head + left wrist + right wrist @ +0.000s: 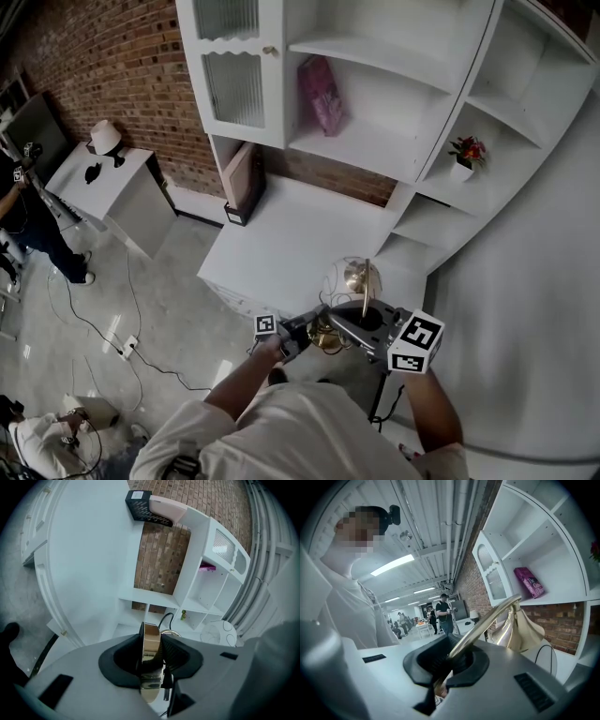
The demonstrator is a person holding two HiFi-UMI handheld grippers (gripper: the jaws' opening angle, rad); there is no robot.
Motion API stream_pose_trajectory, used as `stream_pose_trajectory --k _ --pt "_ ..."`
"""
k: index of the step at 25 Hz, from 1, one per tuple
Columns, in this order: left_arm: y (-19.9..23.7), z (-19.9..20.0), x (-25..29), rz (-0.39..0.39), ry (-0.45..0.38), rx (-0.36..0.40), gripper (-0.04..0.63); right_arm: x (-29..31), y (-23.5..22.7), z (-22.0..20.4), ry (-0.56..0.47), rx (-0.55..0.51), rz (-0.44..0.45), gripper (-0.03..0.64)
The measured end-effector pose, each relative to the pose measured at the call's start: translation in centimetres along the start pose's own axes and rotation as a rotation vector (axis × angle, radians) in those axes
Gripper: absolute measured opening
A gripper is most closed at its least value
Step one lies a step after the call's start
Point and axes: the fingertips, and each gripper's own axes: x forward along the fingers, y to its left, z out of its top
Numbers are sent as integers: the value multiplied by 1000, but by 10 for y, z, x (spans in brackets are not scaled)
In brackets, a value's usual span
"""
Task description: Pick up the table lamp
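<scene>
Spanning mid-frame, a white desk [281,239] sits beneath white shelves [394,84] against a brick wall [112,56], with grey floor [169,309] at left. The table lamp [349,279] hangs at lower centre, its stem [367,286] running up-frame and its shade [520,630] deskward. The left gripper [152,651] clamps the brass base [151,641], and the right gripper [454,656] is pinched tight on the stem.

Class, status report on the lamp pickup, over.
Left gripper shut on base. Right gripper shut on stem. Lamp lifted, tilted. Nothing blocking.
</scene>
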Motion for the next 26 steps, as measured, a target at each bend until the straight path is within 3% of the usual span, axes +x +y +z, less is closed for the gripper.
stream_pose_trajectory --k 26 --pt "-5 3 -5 -14 -8 6 146 8 4 4 14 0 -6 12"
